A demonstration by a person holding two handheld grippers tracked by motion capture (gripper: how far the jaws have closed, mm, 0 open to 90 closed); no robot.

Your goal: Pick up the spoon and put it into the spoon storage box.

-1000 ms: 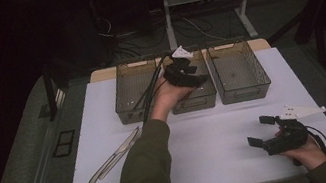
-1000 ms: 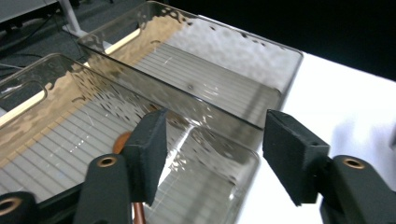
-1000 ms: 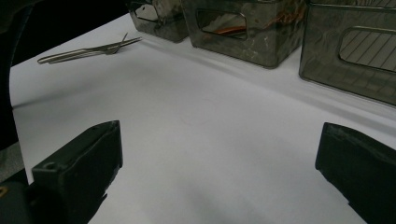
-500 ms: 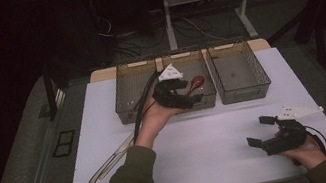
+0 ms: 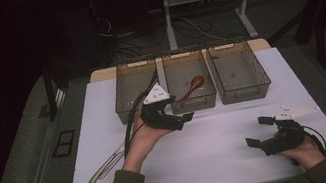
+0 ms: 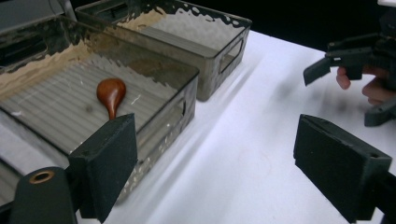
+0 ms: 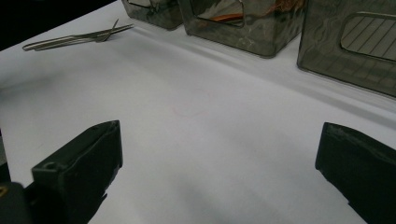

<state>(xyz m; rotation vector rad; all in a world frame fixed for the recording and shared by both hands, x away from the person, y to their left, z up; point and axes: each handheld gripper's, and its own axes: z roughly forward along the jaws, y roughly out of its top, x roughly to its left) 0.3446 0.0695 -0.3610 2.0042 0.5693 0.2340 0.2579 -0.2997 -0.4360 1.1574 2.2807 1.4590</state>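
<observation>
Left gripper (image 5: 183,118) was held just in front of the middle bin (image 5: 193,104), over the white table (image 5: 214,163), jaws spread with nothing between them; they had just been opening. In the left gripper view its pads (image 6: 107,163) stood wide apart, bare tabletop between them.

The wooden spoon (image 5: 192,87) lay inside the middle bin, released, beyond the left gripper and a little to its right in the high view, not touching the jaws. In the left gripper view the spoon (image 6: 111,95) rested bowl-up on the ribbed bin floor, its handle running toward the near wall, just past the left-hand pad, with the bin wall between spoon and pad.

Left bin (image 5: 135,89) and right bin (image 5: 238,70) flanked the middle one, the three standing side by side at the table's far edge.

Right gripper (image 5: 259,133) rested near the front right of the table, well apart from the bins, jaws likewise wide with nothing held; the right gripper view showed only tabletop between the pads (image 7: 84,163).

Metal tongs (image 5: 108,164) and what looked like a fork lay together on the table to the left of the left forearm, also seen in the right gripper view (image 7: 74,39).
</observation>
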